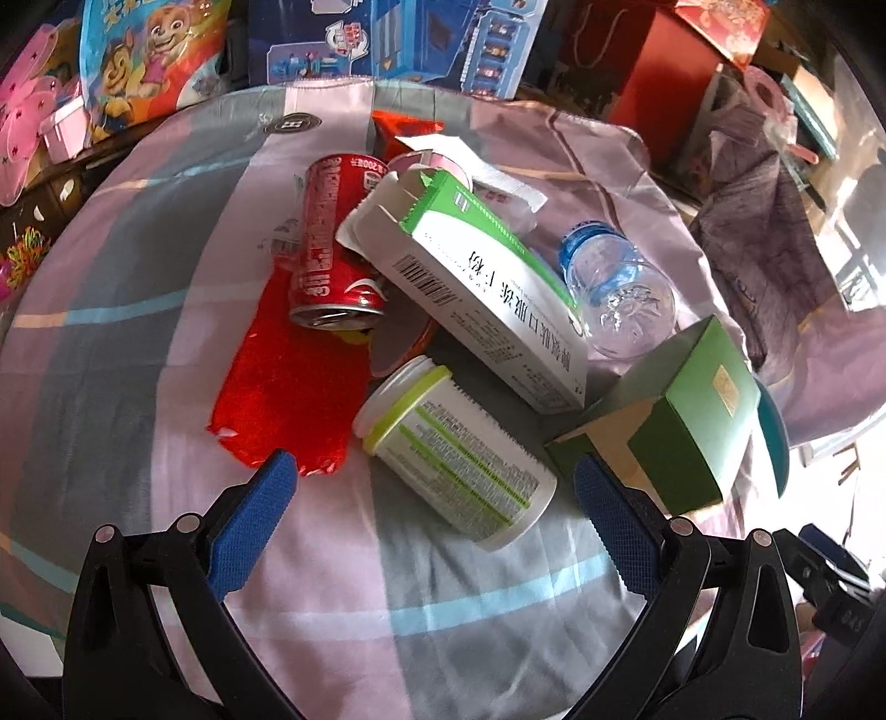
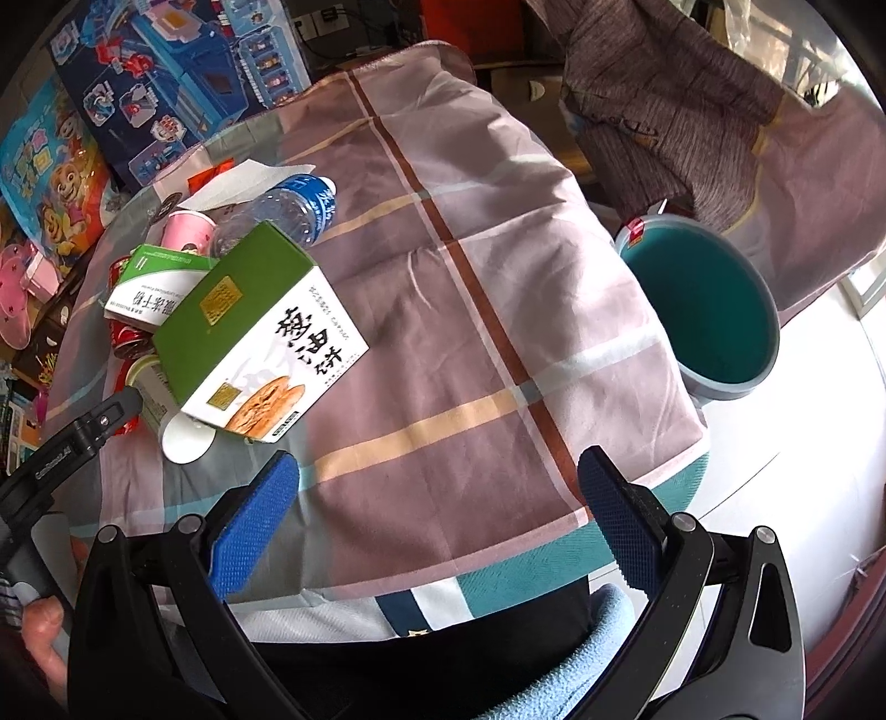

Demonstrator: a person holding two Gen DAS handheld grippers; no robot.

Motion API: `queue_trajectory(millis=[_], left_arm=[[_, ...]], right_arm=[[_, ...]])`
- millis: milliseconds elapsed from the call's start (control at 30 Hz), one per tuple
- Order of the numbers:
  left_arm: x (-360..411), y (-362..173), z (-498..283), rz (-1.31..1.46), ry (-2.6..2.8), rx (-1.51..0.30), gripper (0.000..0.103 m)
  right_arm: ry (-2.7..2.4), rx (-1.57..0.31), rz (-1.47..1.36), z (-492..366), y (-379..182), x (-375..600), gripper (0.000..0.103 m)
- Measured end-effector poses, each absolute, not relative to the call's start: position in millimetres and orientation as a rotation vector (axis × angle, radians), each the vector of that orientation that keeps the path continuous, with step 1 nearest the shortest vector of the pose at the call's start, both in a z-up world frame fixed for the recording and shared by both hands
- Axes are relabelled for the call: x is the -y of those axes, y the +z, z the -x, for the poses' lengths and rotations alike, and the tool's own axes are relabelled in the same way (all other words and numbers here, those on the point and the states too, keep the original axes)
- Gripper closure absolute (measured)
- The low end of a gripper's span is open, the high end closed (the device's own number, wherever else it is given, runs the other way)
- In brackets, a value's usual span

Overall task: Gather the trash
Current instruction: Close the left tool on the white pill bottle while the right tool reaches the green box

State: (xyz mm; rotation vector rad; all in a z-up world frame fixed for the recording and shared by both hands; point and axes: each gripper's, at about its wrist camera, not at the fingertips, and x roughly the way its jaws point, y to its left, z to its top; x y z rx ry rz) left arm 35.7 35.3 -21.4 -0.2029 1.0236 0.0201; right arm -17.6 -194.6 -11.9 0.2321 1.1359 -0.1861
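Trash lies on a cloth-covered table [image 1: 138,266]: a red can [image 1: 326,243], a white and green medicine box [image 1: 487,293], a clear water bottle [image 1: 614,288], a white jar with a green label [image 1: 459,454], a green biscuit box [image 1: 681,426] and a red wrapper [image 1: 277,399]. My left gripper [image 1: 437,487] is open just in front of the jar, touching nothing. My right gripper [image 2: 437,498] is open and empty over the cloth, to the right of the biscuit box [image 2: 260,332]. A teal bin [image 2: 703,310] stands on the floor beyond the table's right edge.
Toy boxes [image 1: 387,39] and a cartoon bag [image 1: 149,61] crowd the far edge. A pink cup [image 2: 188,230] and paper lie among the trash. A grey garment [image 2: 664,111] hangs behind the bin. The left gripper's body [image 2: 72,443] shows at the left.
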Motion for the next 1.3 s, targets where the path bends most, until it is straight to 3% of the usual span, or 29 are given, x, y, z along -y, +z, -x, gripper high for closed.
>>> queue_trajectory(millis=[167, 300, 467, 933, 1300], left_arm=[[-25, -31, -48, 0.179, 0.054, -1.029, 0.007], [-20, -46, -56, 0.164, 0.053, -1.069, 0.020], [-22, -47, -51, 0.130, 0.011, -1.051, 0.023], [-56, -55, -44, 0.212, -0.181, -1.083, 0.018], [-33, -63, -51, 0.153, -0.291, -1.087, 0.018]], right_arm=[[-0.198, -1.140, -0.257, 14, -16, 202, 0.006], [-0.203, -1.128, -0.273, 7, -14, 205, 0.006], [-0.192, -1.118, -0.305, -9, -5, 199, 0.006], [-0.250, -1.154, -0.261, -85, -2, 131, 0.006], [-0.229, -1.195, -0.316, -45, -8, 163, 0.006]])
